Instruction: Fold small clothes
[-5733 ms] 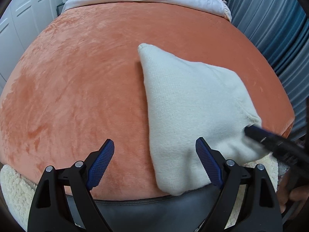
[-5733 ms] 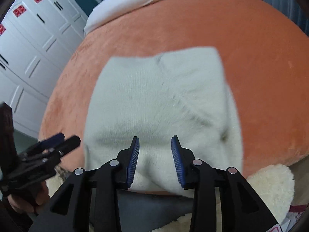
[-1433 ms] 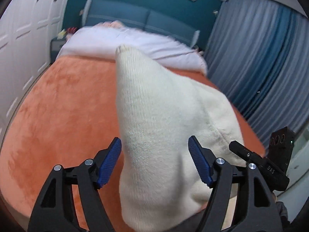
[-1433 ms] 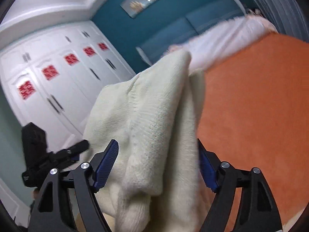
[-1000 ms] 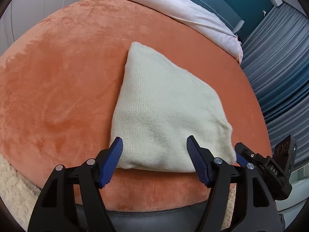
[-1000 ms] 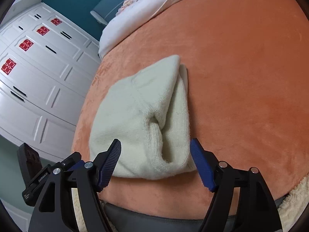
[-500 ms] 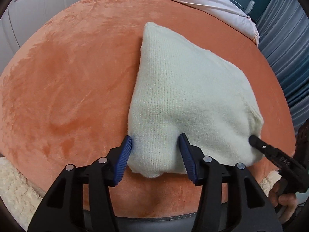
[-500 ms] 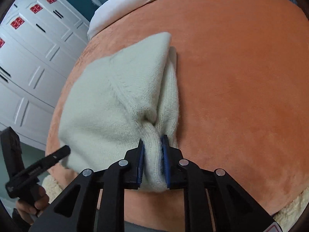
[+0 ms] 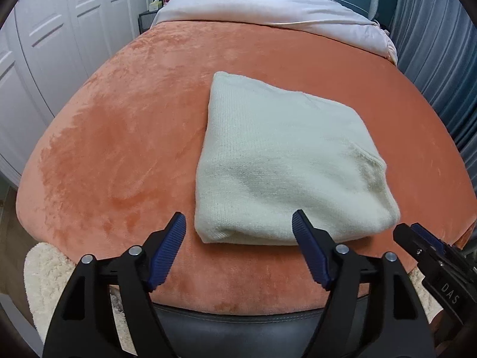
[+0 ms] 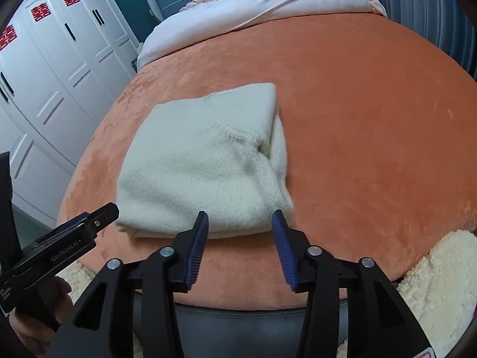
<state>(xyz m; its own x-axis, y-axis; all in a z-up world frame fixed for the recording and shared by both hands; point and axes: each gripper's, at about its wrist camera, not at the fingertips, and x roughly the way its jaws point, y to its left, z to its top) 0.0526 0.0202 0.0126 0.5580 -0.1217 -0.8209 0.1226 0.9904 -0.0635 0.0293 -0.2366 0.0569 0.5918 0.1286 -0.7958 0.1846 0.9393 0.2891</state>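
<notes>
A cream knitted garment point(image 9: 280, 167) lies folded into a compact block on the orange plush bed cover point(image 9: 125, 137); it also shows in the right wrist view point(image 10: 205, 161). My left gripper point(image 9: 238, 232) is open and empty, just short of the garment's near edge. My right gripper point(image 10: 238, 223) is open and empty at the garment's near right corner, not touching it. Each gripper shows at the side of the other's view: the right one point(image 9: 417, 238) and the left one point(image 10: 92, 217).
The orange cover point(image 10: 372, 125) ends at a dark bed frame edge point(image 9: 238, 325) close to me. A white fleecy rug point(image 10: 438, 280) lies below. White wardrobe doors point(image 10: 59, 53) stand left, blue-grey curtains point(image 9: 441, 41) right, a pale duvet point(image 9: 268, 9) behind.
Both grippers let go of the garment and pulled back toward me; the right one was shut on its corner half a second ago. The folded garment now lies flat on the cover.
</notes>
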